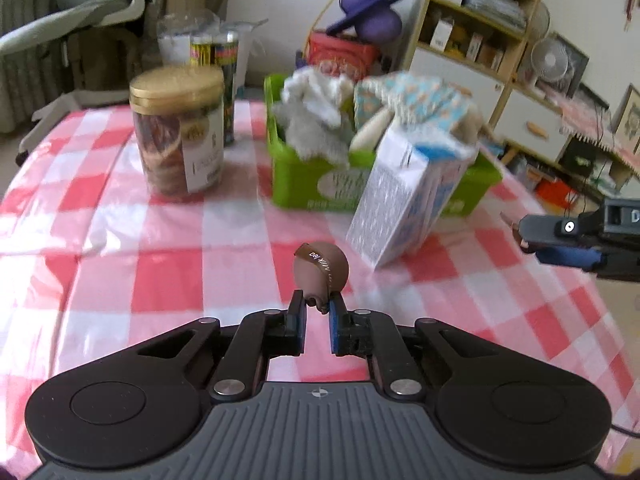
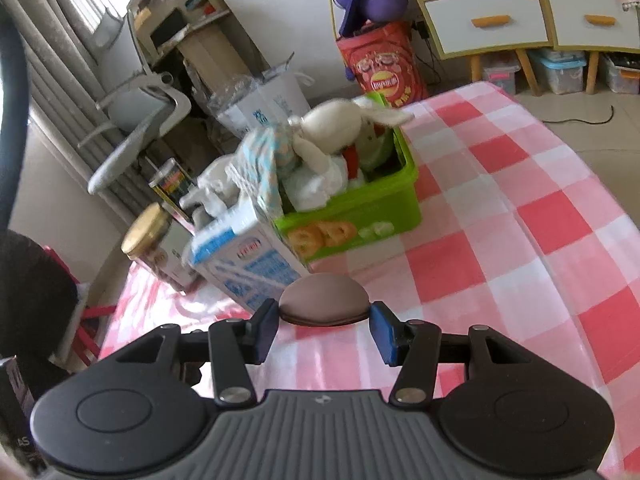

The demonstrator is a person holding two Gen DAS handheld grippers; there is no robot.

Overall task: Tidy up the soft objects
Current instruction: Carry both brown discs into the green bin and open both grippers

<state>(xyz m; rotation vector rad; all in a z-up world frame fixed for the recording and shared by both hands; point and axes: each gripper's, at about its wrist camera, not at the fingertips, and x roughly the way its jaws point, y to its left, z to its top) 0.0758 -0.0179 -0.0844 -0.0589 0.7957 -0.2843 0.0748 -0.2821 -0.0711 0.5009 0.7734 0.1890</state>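
Note:
My left gripper (image 1: 317, 307) is shut on the small end of a brown soft toy (image 1: 321, 268) with white lettering, held above the checked tablecloth (image 1: 120, 264). My right gripper (image 2: 323, 322) is closed on a brown dome-shaped soft toy (image 2: 323, 299), its pads touching both sides. A green basket (image 1: 308, 184) ahead holds several soft things: a grey-white plush (image 1: 312, 116) and a blue patterned cloth doll (image 1: 416, 100). In the right wrist view the basket (image 2: 360, 204) shows a cream rabbit plush (image 2: 336, 128) on top. The right gripper also shows at the right edge of the left wrist view (image 1: 576, 240).
A blue-white milk carton (image 1: 400, 200) leans against the basket's front, also in the right wrist view (image 2: 248, 264). A gold-lidded cookie jar (image 1: 178, 132) and a tall can (image 1: 228, 84) stand left of the basket. Chair, shelves and a red snack bucket (image 2: 380, 64) stand beyond the table.

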